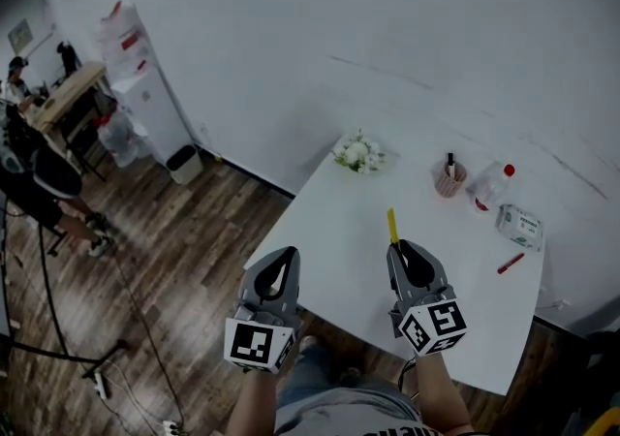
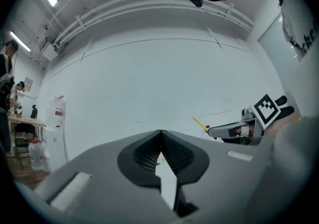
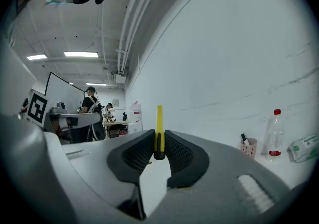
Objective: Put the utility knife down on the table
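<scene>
Right hand-held gripper (image 3: 159, 149) clamped on knife (image 3: 159, 118), pointed to 12 o'clock; left hand-held gripper (image 2: 160, 134) closed, empty. If released high near bench (image 1: 334, 231) edge, knife could be bounced off

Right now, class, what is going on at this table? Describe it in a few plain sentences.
A person standing at a white table holds a claw in each hand. The right claw is shut on a yellow utility knife, which has not yet been laid down. The left claw is shut and empty. A bottle and a red pen sit farther back.
</scene>
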Action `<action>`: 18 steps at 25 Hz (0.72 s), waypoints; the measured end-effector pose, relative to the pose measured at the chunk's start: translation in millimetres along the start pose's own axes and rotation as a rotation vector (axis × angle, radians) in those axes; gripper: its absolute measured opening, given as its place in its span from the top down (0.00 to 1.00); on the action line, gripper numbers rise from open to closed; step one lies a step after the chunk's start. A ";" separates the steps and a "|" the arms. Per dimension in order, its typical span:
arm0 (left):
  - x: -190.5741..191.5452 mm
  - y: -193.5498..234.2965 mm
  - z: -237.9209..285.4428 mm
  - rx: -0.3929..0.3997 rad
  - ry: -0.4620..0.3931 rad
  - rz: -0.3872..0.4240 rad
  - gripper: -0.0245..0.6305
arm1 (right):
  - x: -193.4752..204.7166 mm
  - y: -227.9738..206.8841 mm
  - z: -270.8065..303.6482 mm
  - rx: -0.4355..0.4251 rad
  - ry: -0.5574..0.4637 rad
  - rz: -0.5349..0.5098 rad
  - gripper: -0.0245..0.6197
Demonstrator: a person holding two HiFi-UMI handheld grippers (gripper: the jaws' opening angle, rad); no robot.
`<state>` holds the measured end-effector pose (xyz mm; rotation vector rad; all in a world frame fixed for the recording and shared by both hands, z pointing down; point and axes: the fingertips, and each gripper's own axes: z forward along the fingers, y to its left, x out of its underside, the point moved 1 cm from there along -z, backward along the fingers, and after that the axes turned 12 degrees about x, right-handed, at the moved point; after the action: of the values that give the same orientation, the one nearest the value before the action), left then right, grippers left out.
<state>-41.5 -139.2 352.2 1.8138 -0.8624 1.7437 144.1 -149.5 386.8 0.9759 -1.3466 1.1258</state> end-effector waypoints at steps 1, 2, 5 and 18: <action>1.1 5.5 3.9 0.007 -0.001 0.000 0.95 | 3.0 0.0 7.1 0.007 0.011 -0.003 0.86; 1.9 11.0 7.7 0.012 0.000 -0.001 0.95 | 6.4 0.0 14.0 0.014 0.023 -0.007 0.86; 3.4 25.6 17.7 0.026 0.013 -0.007 0.94 | 19.4 0.1 34.0 0.030 0.070 -0.019 0.86; 33.3 63.2 38.9 0.059 0.058 -0.050 0.94 | 99.0 0.2 94.6 0.039 0.341 -0.022 0.86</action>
<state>-60.3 -214.4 377.0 1.7966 -0.7440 1.7984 114.5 -237.4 487.6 0.7820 -1.0393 1.2419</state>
